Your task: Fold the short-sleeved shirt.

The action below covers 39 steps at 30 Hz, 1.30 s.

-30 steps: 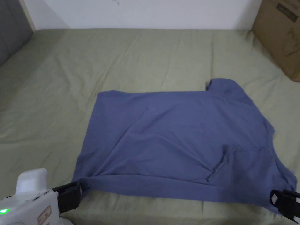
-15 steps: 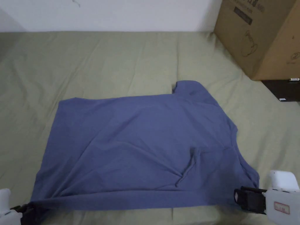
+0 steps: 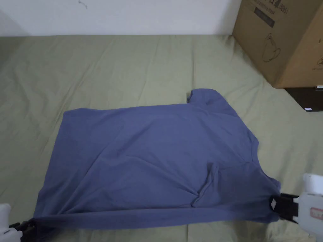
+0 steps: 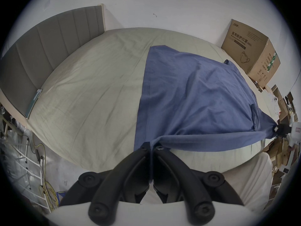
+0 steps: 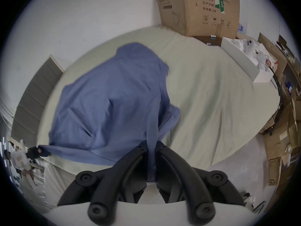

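Blue shirt (image 3: 151, 157), grey headboard (image 4: 40, 50) behind

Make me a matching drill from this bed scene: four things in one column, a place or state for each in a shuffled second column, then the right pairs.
Things
1. blue shirt
2. cardboard box
3. left gripper
4. right gripper

Places or states
A. stands at the far right corner of the bed
B. shut on the shirt's near left corner
C. lies spread on the green sheet
D. shut on the shirt's near right corner

Pairs: 1-C, 2-A, 3-B, 4-D
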Each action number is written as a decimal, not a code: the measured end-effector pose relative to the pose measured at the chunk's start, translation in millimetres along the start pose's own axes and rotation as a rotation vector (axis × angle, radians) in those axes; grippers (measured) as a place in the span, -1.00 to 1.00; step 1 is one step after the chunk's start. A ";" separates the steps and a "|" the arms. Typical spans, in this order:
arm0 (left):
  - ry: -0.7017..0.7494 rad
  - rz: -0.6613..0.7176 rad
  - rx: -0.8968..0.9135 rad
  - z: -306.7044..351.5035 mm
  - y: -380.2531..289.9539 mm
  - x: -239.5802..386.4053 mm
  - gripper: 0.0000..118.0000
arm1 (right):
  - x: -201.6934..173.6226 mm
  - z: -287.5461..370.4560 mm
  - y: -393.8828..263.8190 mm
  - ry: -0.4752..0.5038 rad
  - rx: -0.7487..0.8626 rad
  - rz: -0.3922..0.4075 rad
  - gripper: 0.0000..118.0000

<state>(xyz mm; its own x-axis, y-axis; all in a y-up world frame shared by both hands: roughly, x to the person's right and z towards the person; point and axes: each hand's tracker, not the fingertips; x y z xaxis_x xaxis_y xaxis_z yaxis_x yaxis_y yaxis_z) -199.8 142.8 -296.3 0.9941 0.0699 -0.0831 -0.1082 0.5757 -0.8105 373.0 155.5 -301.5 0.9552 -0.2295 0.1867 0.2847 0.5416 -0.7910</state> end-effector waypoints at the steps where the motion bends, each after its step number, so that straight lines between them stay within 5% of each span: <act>1: -0.004 0.002 0.012 0.4 7.5 -0.4 -0.98 | -1.1 2.2 11.3 0.001 0.004 -0.002 -0.87; 5: -0.007 -0.006 0.079 -1.4 44.9 1.1 -0.98 | -15.2 -7.7 56.7 -0.035 0.036 0.045 -0.87; 12: 0.044 -0.115 0.031 -75.0 115.4 17.4 -0.96 | -31.7 -101.5 115.3 -0.092 -0.076 0.003 -0.73; 13: 0.063 -0.124 0.016 -85.4 118.0 20.2 -0.84 | -32.1 -113.3 117.3 -0.093 -0.101 -0.013 -0.36; 14: 0.071 -0.120 0.003 -95.6 119.9 22.1 -0.32 | -33.3 -119.3 117.1 -0.113 -0.128 -0.032 0.36; 15: 0.084 -0.117 -0.035 -101.8 121.5 21.1 0.22 | -33.7 -125.6 116.2 -0.117 -0.153 -0.022 0.65; 16: 0.079 -0.093 -0.087 -105.9 121.2 18.5 0.63 | -34.9 -125.3 114.3 -0.119 -0.150 -0.015 0.68; 17: 0.076 -0.077 -0.126 -107.3 120.3 15.7 0.78 | -35.0 -119.9 111.6 -0.114 -0.134 -0.013 0.68; 19: 0.043 -0.049 -0.081 -93.3 111.6 9.4 0.73 | -32.1 -106.2 109.0 -0.095 -0.101 0.005 0.68; 22: 0.040 -0.039 -0.062 -72.5 98.4 -3.1 0.56 | -28.5 -78.3 99.4 -0.089 -0.053 0.010 0.65; 23: 0.039 -0.025 -0.046 -62.3 92.1 -5.4 0.09 | -26.6 -67.0 93.9 -0.075 -0.024 0.000 0.53; 26: -0.030 0.057 0.021 -30.8 65.5 -10.8 -0.44 | -27.7 -36.9 66.8 -0.026 0.039 -0.001 0.21; 27: -0.041 0.076 0.021 -25.4 56.0 -11.4 -0.88 | -27.6 -32.6 59.0 -0.044 0.036 -0.007 -0.29; 28: -0.048 0.085 0.014 -20.2 47.8 -11.6 -0.94 | -27.9 -30.0 50.8 -0.053 0.024 -0.016 -0.76; 30: -0.073 0.098 0.009 -16.5 35.9 -9.5 -0.97 | -25.3 -26.6 35.6 0.027 -0.008 -0.039 -0.88; 34: -0.074 0.154 0.016 -31.5 38.8 -8.3 -0.81 | -24.4 -28.2 16.9 -0.007 -0.026 -0.048 -0.94; 37: -0.073 0.188 -0.016 -54.3 52.9 -5.2 0.46 | -18.0 -25.9 12.3 -0.025 -0.027 -0.085 -0.94; 38: -0.091 0.199 -0.011 -64.3 55.1 -5.2 0.74 | -16.4 -24.2 11.1 -0.020 -0.022 -0.097 -0.94; 39: -0.100 0.206 -0.025 -75.8 56.9 -2.6 0.74 | -12.1 -24.7 10.9 -0.017 -0.017 -0.106 -0.94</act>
<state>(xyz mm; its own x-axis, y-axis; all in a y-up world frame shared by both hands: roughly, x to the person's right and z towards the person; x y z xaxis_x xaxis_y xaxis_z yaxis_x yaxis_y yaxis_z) -207.8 113.7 -386.1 0.9450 0.2651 -0.1914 -0.3074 0.5209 -0.7963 362.5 144.3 -326.8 0.9210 -0.2710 0.2799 0.3832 0.5010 -0.7760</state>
